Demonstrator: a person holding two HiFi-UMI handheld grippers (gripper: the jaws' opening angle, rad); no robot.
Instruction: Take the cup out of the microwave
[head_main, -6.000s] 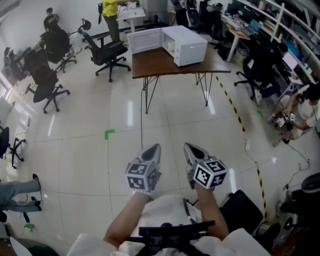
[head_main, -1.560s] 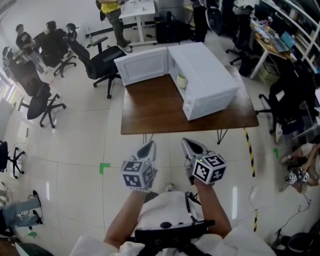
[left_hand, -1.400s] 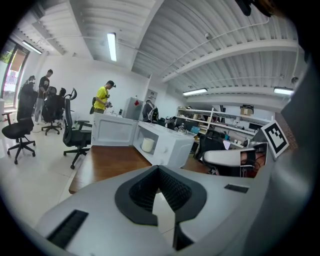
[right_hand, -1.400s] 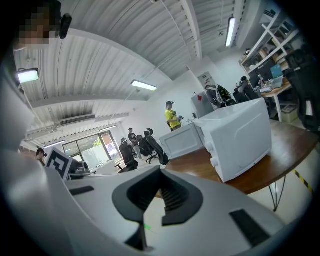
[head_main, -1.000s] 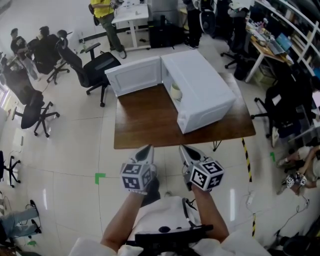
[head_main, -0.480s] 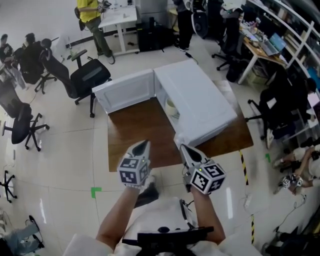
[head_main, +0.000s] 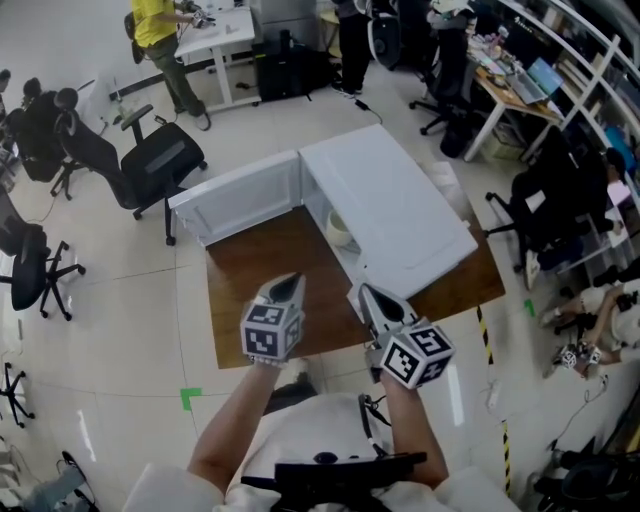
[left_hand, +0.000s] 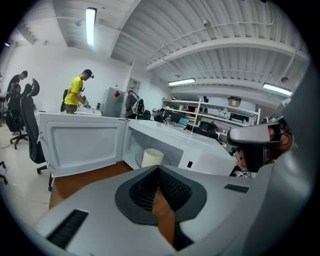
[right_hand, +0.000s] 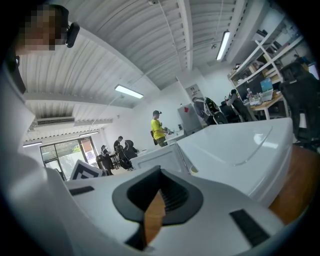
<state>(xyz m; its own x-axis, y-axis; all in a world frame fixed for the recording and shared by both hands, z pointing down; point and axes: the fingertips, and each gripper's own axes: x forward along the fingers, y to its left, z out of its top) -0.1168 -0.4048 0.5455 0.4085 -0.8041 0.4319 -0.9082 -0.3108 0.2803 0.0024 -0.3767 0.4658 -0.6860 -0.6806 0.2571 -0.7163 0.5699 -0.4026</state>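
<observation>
While the left claw (head_main: 289, 284) and right claw (head_main: 364, 293) are hovering over the desk (head_main: 235, 300) in the head view, the cup (head_main: 338, 228) is sitting farther off inside the open microwave (head_main: 400, 215). In the left gripper view, that claw's jaws are pressing together, empty, with the cup just beyond them. In the right gripper view, its jaws are likewise meeting, empty.

Glossy pale floor tiles (head_main: 110, 330) throw back the ceiling lights. A green tape mark (head_main: 190, 397) and a yellow-and-black striped line (head_main: 479, 320) are stuck to them. Black office chairs (head_main: 150, 160) stand left of a brown wooden table (head_main: 250, 290). A white desk (head_main: 228, 25) sits at the far side, with cluttered shelving (head_main: 580, 60) along the right. Overhead, strip lights (left_hand: 91, 22) run along a ribbed white ceiling (left_hand: 200, 25).
</observation>
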